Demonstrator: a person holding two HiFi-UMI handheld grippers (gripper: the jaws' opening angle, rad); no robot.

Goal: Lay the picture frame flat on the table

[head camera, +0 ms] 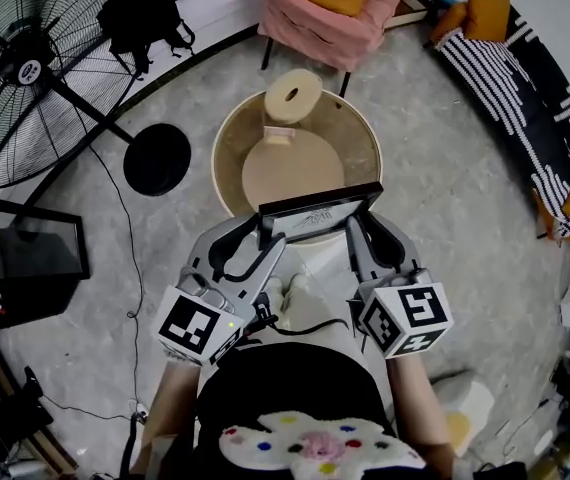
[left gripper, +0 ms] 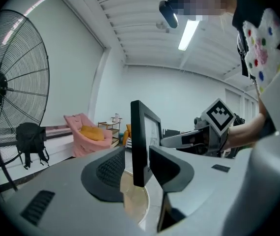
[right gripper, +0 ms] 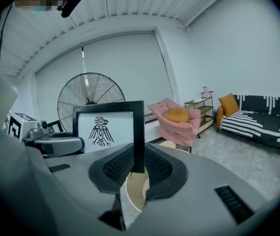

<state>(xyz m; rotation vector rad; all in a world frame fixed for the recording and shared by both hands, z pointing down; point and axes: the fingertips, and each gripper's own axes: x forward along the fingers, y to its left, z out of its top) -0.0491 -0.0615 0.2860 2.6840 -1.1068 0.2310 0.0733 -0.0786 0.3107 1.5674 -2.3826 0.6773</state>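
The picture frame stands upright in the air over the near rim of the round bench, not yet laid down. The right gripper is clamped on its right edge. The left gripper has its jaws spread, the frame's left edge between them with a gap beside it.

With only one side gripped, the frame could swing or slip out and strike the rim. It could also come down half off the edge.

The bench top is pale wood with a cream ring at its far side. Around it on the grey floor are a large fan, a pink armchair and a striped sofa.
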